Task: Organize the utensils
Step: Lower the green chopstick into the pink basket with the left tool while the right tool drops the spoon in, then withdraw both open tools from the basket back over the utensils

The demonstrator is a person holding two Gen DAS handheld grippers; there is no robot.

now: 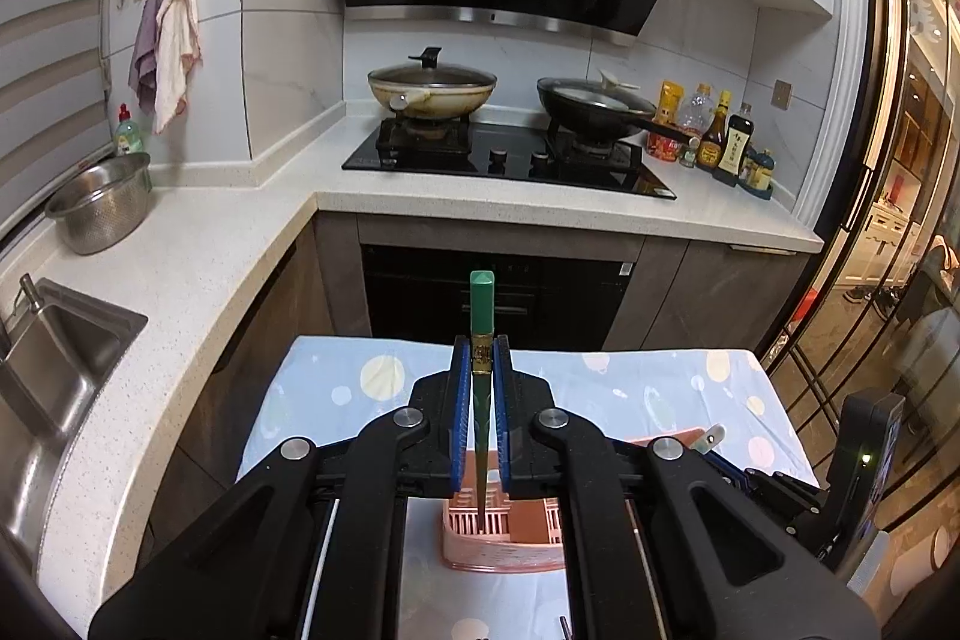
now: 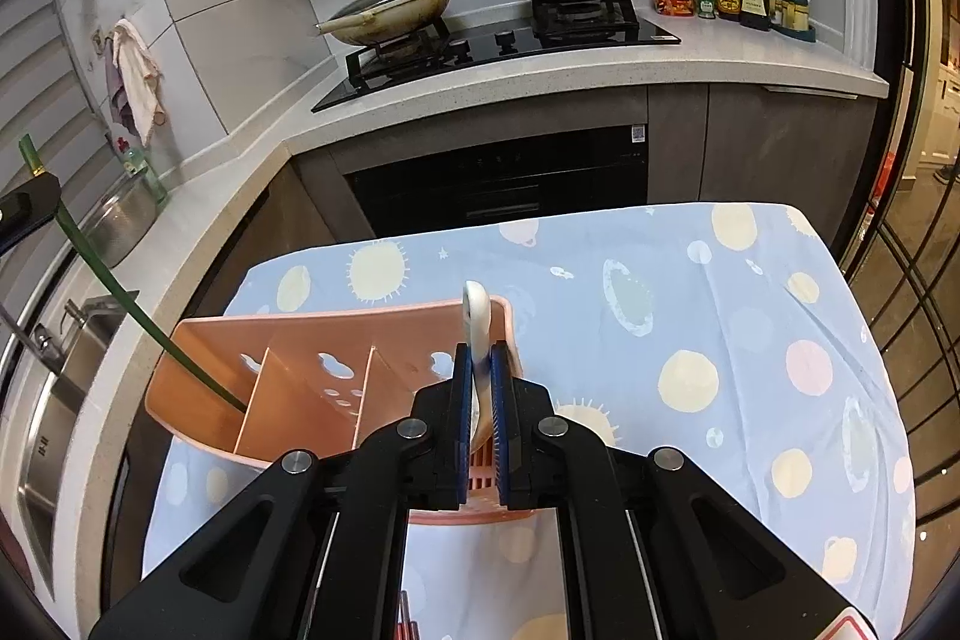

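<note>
A pink plastic utensil holder (image 2: 312, 388) with three compartments stands on the blue-clothed table (image 2: 720, 310). My left gripper (image 1: 482, 358) is shut on a green chopstick (image 1: 482, 316), held upright with its tip down in the holder (image 1: 504, 526). In the right wrist view the chopstick (image 2: 120, 298) slants into the holder's left compartment. My right gripper (image 2: 478, 364) is shut on a white ceramic spoon (image 2: 477, 316), held above the holder's right compartment, handle end pointing up.
Behind the table runs an L-shaped counter (image 1: 240, 220) with a sink (image 1: 54, 358), a steel colander (image 1: 102, 202), a hob with two lidded pans (image 1: 432, 85) and sauce bottles (image 1: 726, 136). A glass partition (image 1: 888, 280) stands on the right.
</note>
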